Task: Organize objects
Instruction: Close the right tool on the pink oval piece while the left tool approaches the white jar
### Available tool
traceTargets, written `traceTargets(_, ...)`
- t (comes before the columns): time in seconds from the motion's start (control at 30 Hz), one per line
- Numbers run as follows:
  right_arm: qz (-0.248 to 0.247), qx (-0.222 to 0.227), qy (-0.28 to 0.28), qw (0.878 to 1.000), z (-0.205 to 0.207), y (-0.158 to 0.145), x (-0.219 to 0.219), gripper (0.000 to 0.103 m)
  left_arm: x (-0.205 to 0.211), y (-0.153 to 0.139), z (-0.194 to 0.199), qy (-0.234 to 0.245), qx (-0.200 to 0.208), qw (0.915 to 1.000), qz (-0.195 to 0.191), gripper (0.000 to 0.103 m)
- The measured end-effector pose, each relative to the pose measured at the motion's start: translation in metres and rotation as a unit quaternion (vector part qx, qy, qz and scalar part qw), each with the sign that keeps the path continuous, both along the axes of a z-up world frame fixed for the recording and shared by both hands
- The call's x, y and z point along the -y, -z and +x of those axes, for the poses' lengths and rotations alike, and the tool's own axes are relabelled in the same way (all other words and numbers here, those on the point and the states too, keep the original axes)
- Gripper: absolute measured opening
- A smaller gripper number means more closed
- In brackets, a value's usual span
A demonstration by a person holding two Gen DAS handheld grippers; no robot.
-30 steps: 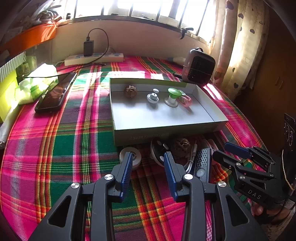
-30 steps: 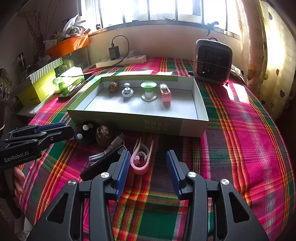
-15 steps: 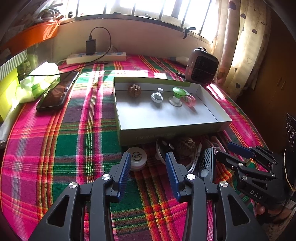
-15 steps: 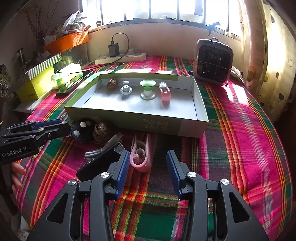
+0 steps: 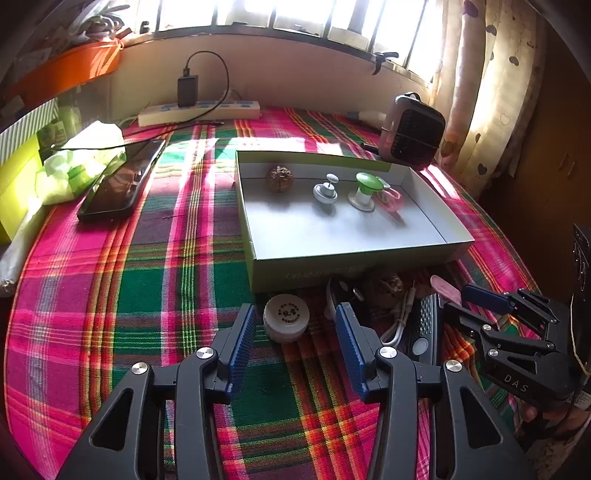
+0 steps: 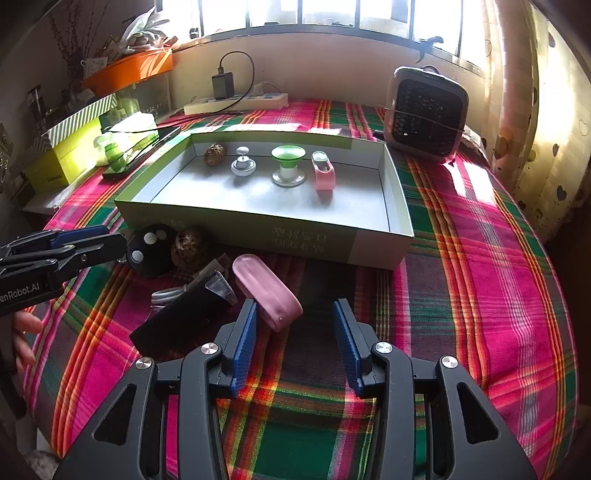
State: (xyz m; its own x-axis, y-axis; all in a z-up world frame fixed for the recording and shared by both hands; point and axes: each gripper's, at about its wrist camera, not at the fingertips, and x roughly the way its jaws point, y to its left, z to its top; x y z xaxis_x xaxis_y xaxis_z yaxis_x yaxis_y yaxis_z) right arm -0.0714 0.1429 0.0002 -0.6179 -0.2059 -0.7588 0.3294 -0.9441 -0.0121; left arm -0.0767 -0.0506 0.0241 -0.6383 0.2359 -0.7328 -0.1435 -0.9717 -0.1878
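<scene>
Both views sit low over the plaid tablecloth (image 5: 155, 280), looking forward along their own fingers toward the window wall at the top of the frame. The left wrist view looks from left of the shallow box (image 5: 343, 254), the right wrist view from its front right corner (image 6: 373, 251). Each catches the other gripper at its frame edge.

Domestic room in a home. Indicators: plaid cloth (image 6: 480, 258) covering the desk, heart-print curtains (image 6: 554, 129) at a barred window (image 6: 295, 14), small heater (image 6: 426, 112), power strip (image 6: 236, 103) with plugged charger, phone (image 5: 122, 181).
</scene>
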Motion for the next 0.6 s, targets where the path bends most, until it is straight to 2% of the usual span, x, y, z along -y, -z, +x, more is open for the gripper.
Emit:
traceTargets(0.33,0.006,0.014,-0.038,0.999,-0.012,0.004,0.005,0.043,0.003,0.004,-0.004,-0.004,0.009,0.9999,-0.005,0.043)
traceTargets(0.6,0.006,0.012,-0.041,0.999,-0.016,0.004,0.005,0.043,0.002,0.009,-0.011,-0.001,0.018,0.9998,-0.011,0.043)
